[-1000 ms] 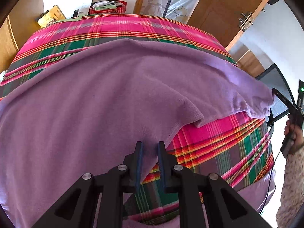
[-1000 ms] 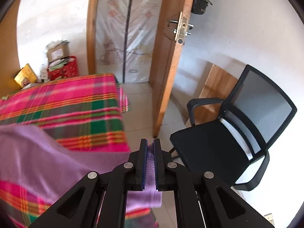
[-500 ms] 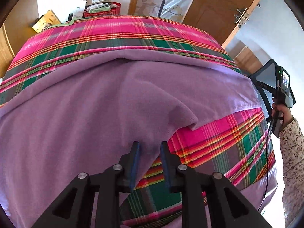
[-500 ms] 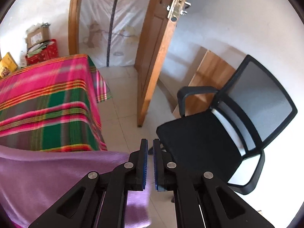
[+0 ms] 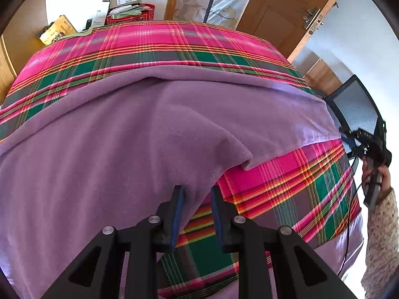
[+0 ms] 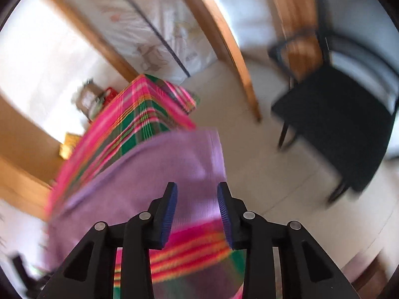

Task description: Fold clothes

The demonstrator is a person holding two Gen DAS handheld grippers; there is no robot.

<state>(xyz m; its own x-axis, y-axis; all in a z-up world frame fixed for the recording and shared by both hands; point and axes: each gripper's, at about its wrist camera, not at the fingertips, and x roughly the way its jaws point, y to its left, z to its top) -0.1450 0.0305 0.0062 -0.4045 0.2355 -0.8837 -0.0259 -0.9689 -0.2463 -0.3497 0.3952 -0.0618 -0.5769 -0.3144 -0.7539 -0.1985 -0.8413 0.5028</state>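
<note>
One purple garment (image 5: 129,134) lies spread over the plaid-covered tabletop (image 5: 154,42), its long axis running left to right across the left wrist view, a folded edge angling toward the near side. The left gripper (image 5: 195,194) stands partly open with that cloth edge between its fingers, not clamped. The right gripper (image 6: 197,194) is wide open and holds nothing, above the garment's end. One black chair (image 6: 334,114) stands on the floor nearby.

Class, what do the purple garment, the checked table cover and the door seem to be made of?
Purple garment: likely fleece; matte, fuzzy nap, soft rounded folds.
Checked table cover: woven cloth, probably cotton; the stripes run as threads.
Door: wood or veneer; brown grain, slight sheen.
</note>
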